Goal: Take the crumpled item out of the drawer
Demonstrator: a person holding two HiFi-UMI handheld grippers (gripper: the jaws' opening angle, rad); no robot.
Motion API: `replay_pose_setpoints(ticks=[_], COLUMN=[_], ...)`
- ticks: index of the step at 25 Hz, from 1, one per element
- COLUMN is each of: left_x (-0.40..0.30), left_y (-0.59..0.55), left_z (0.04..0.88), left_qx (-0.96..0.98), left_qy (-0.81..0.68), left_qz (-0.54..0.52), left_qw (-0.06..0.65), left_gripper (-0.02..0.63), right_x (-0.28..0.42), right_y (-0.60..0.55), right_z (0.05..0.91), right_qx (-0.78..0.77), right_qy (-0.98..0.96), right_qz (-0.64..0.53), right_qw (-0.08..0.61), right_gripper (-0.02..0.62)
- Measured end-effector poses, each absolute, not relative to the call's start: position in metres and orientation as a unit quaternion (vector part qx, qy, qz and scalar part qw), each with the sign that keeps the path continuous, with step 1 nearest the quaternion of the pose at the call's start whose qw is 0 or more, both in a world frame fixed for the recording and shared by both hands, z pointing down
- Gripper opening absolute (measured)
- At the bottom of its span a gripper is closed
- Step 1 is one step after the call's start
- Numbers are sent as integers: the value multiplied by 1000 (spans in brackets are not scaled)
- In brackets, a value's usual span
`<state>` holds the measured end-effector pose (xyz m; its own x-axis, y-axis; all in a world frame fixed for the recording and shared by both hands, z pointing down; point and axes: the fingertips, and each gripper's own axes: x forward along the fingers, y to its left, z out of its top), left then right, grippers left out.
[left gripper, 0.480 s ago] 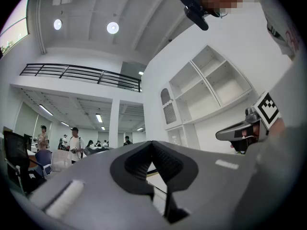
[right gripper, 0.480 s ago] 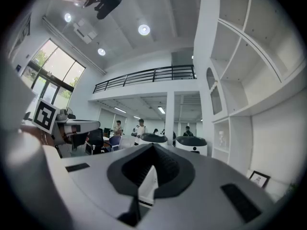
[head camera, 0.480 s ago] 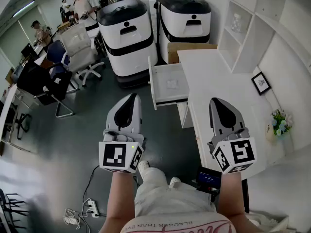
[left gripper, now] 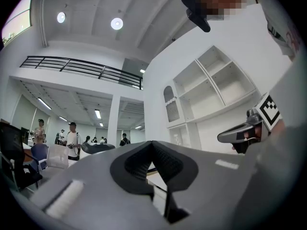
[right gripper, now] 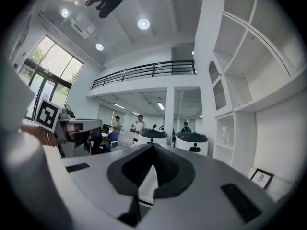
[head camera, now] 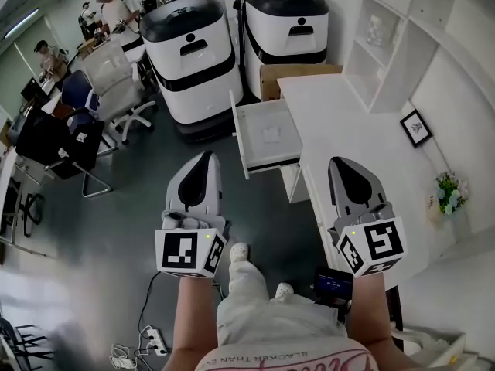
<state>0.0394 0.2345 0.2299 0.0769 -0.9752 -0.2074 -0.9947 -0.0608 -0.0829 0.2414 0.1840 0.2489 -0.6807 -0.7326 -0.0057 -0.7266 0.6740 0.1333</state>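
The white drawer (head camera: pixel 255 158) stands pulled out from the desk's left side. In it lies a small crumpled white item (head camera: pixel 272 135). My left gripper (head camera: pixel 205 156) hovers over the floor, short of the drawer and to its left, shut on nothing. My right gripper (head camera: pixel 339 161) is over the desk's near edge, to the right of the drawer, shut and empty too. In the left gripper view the jaws (left gripper: pixel 152 143) meet at the tip, and the right gripper view shows the same (right gripper: pixel 153 146). Both gripper views look out level into the room, so the item does not appear in them.
The white desk (head camera: pixel 348 122) runs along the right under a white shelf unit (head camera: pixel 390 45); it carries a picture frame (head camera: pixel 415 128) and flowers (head camera: pixel 448 191). Two white-and-black machines (head camera: pixel 192 52) and a cardboard box (head camera: pixel 298 73) stand beyond the drawer. Office chairs (head camera: pixel 116 79) and people are at far left.
The head view has shifted a little, so the room has slid leftward. Both grippers keep nearly the same places and stay shut. The person's foot has moved forward.
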Motion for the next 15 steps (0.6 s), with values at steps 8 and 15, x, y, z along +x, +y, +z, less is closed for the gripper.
replay_pose_setpoints(ticks=[8,15], left_x=[-23,-85], left_y=[167,103], left_z=[235,240], left_qx=[-746,-766], left_qy=[658,637], left_qz=[51,57], left_qw=[90,72], left_gripper=[11,9], right_x=[189,135], right_y=[129,80], right_z=[251,254], right_qx=[432,466], right_qy=[-900,-882], right_qz=[-54,-50], right_qw=[29,45], right_gripper=[6,6])
